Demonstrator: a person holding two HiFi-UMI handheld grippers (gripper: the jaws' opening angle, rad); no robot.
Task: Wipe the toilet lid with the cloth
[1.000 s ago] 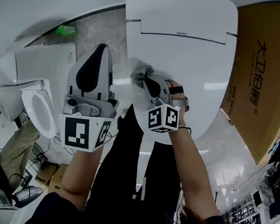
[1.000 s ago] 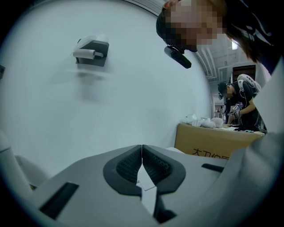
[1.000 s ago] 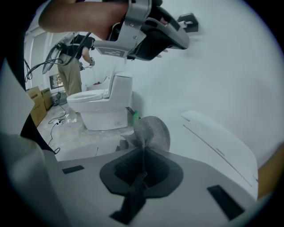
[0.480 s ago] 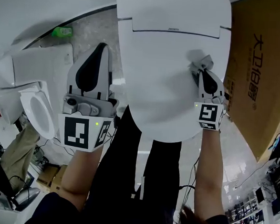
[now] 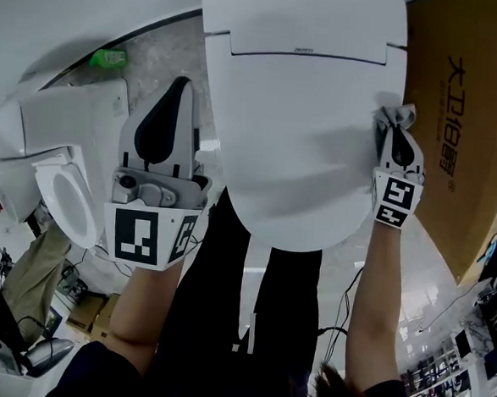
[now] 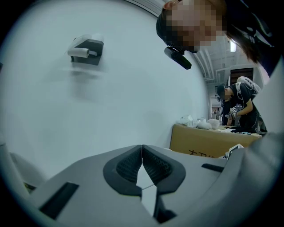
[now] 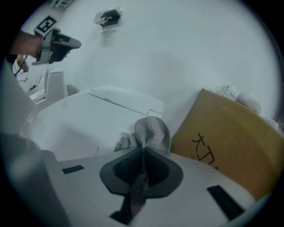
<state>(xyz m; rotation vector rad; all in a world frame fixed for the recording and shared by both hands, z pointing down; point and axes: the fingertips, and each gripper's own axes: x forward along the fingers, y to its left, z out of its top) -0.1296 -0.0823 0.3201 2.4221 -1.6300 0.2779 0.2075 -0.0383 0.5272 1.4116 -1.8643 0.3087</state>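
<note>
Right tongs (image 7: 143,155) are pinching the grey cloth (image 7: 150,129). It bunches out ahead of the tips, at the right edge of the closed toilet lid (image 5: 295,137). Left tongs (image 6: 142,153) are pressed together with nothing in them, off the lid's left side, aimed at the wall.

Suggest laying the wad flatter and pressing lightly. Sweep left in overlapping passes and keep the hard tips off the plastic.

Containers:
- cardboard box (image 5: 466,124), just right of the right tongs. Inside not visible, white clutter on top.
- second toilet (image 5: 62,193), left of the left tongs. Seat open, nothing visible in the bowl.
</note>
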